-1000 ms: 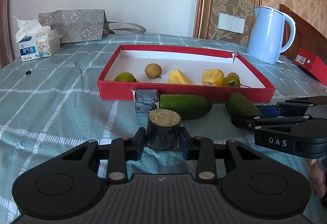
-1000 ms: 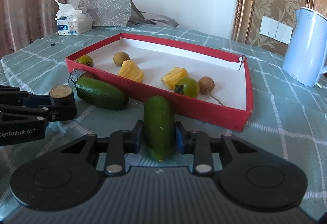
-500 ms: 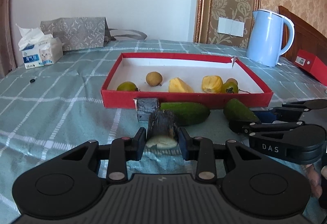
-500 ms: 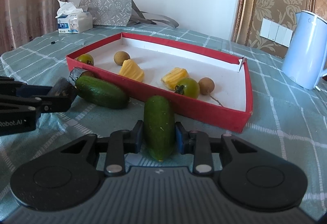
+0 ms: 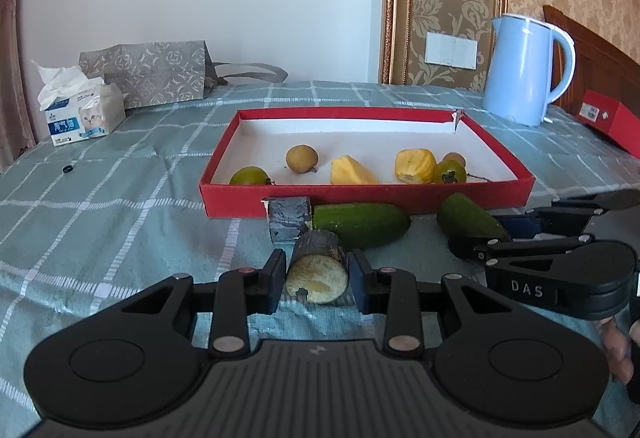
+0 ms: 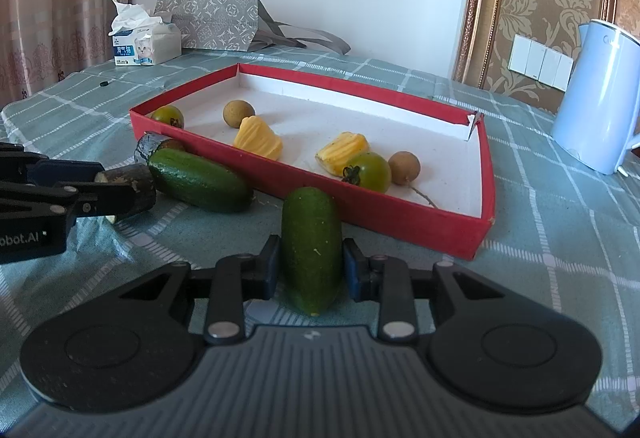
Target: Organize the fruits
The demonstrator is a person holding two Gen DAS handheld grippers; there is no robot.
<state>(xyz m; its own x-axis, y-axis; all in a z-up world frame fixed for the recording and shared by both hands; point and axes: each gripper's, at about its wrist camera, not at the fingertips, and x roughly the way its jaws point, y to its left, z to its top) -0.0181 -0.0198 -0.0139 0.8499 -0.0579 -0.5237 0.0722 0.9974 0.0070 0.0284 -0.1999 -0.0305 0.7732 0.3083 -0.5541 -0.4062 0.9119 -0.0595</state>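
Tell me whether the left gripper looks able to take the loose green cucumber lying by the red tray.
Probably not yet: the left gripper is shut on a dark sugarcane stub, though the green cucumber lies unobstructed just ahead.

Far ahead of the tongs, a grey patterned paper bag (image 5: 152,72) sits beside a white tissue pack (image 5: 82,110) to the left, a pale blue plastic kettle (image 5: 524,72) to the right.

"DAS" on right gripper (image 5: 476,234); "obot.AI" on left gripper (image 6: 120,194)
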